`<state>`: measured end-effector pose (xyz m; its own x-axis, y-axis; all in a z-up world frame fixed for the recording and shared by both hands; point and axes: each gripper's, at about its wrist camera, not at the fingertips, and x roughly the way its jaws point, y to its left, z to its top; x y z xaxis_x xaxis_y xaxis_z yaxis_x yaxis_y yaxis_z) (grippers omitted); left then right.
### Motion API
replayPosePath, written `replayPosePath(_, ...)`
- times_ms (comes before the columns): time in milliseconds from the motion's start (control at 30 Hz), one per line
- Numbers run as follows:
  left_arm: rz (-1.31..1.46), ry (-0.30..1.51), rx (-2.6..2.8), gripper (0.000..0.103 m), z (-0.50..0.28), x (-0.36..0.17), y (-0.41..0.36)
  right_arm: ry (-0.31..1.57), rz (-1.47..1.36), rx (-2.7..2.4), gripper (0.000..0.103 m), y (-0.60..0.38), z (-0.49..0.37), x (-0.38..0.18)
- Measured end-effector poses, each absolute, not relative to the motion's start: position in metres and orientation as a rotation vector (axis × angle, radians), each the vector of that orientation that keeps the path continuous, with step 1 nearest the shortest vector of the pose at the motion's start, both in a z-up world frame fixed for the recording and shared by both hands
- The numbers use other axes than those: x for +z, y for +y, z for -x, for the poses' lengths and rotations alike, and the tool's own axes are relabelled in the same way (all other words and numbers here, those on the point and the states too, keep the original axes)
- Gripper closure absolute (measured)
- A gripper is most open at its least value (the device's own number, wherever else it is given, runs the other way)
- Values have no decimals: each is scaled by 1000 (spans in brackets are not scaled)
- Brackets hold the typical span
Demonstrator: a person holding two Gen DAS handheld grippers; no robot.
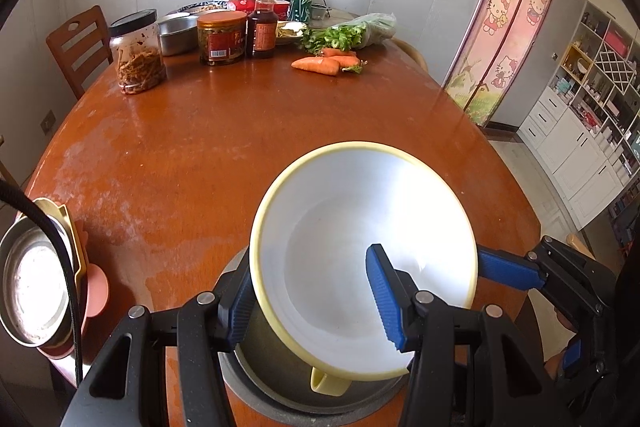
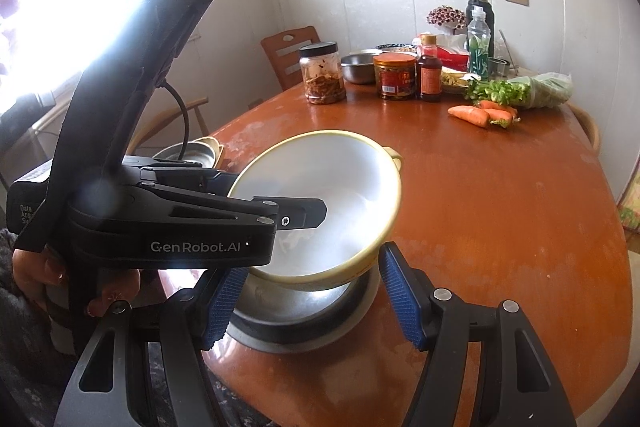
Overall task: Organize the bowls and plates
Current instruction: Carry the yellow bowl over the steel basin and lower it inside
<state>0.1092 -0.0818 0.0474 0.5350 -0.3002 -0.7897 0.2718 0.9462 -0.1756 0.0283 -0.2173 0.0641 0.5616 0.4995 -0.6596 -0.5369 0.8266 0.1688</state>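
A white bowl with a yellow rim and a small handle (image 1: pixel 360 247) is tilted over a steel bowl in a grey holder (image 1: pixel 276 383) at the table's near edge. My left gripper (image 1: pixel 316 307) has one blue finger inside the white bowl and one outside its left wall, gripping the wall. The white bowl (image 2: pixel 320 203) and the steel bowl (image 2: pixel 304 303) also show in the right wrist view. My right gripper (image 2: pixel 310 303) is open, its blue fingers on either side of the steel bowl. It also appears in the left wrist view (image 1: pixel 508 269).
A stack of a steel dish on yellow and pink plates (image 1: pixel 36 283) sits at the left table edge. Jars (image 1: pixel 138 51), a sauce bottle (image 1: pixel 262 29), a steel basin (image 1: pixel 178 33), carrots (image 1: pixel 320 64) and greens (image 1: pixel 352 31) crowd the far side. A wooden chair (image 1: pixel 78 47) stands beyond.
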Motion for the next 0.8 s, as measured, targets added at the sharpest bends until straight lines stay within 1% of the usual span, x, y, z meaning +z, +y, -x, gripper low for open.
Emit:
replayPosePath(300,48,944,-346,51,-105,34,-75,782,83,613,33,-210,-27,53)
replayPosePath(800,32,944,-345,51,-95,29,-69,790,116,627,33,-200,-25,46)
